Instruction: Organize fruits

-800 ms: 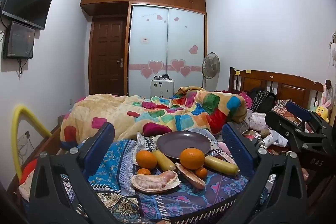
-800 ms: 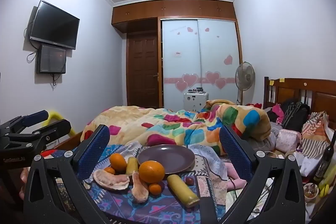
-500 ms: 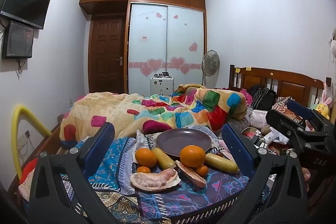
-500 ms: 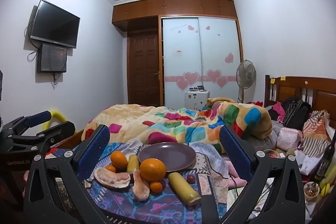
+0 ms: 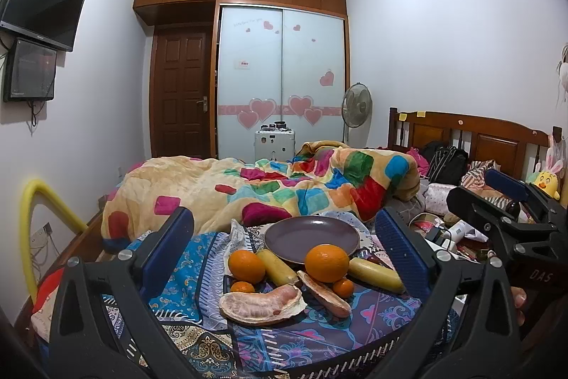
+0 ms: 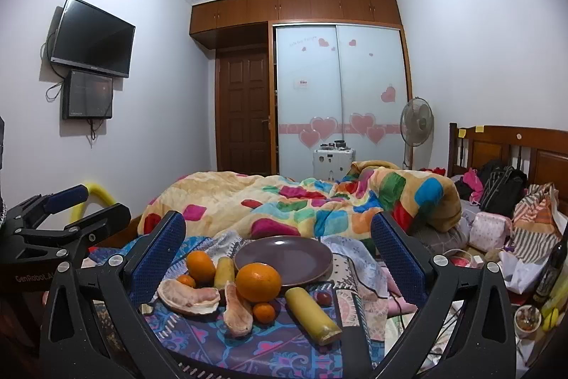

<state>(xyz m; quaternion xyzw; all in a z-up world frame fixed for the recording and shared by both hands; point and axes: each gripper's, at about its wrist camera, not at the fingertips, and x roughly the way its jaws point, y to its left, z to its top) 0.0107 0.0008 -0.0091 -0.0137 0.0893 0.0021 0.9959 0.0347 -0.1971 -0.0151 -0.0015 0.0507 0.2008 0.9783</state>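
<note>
- On the patterned cloth [image 5: 191,276] in front of you, oranges, yellow pieces and peeled pomelo segments [image 5: 261,303] sit beside the purple plate [image 5: 310,238].
- Your left gripper [image 5: 284,245] is spread wide, holding nothing.
- Your right gripper [image 6: 278,249] is likewise spread wide, the big orange [image 6: 258,282] between its fingers, untouched.

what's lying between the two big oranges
A yellow tube lies between the left orange and right orange, clearest in the left wrist view.

- The small orange [image 5: 242,287] is half hidden behind the pomelo piece [image 5: 262,303].
- The small dark fruit [image 6: 323,297] is too small to identify.
- The bottle [image 6: 551,272] is cut by the edge.
</note>
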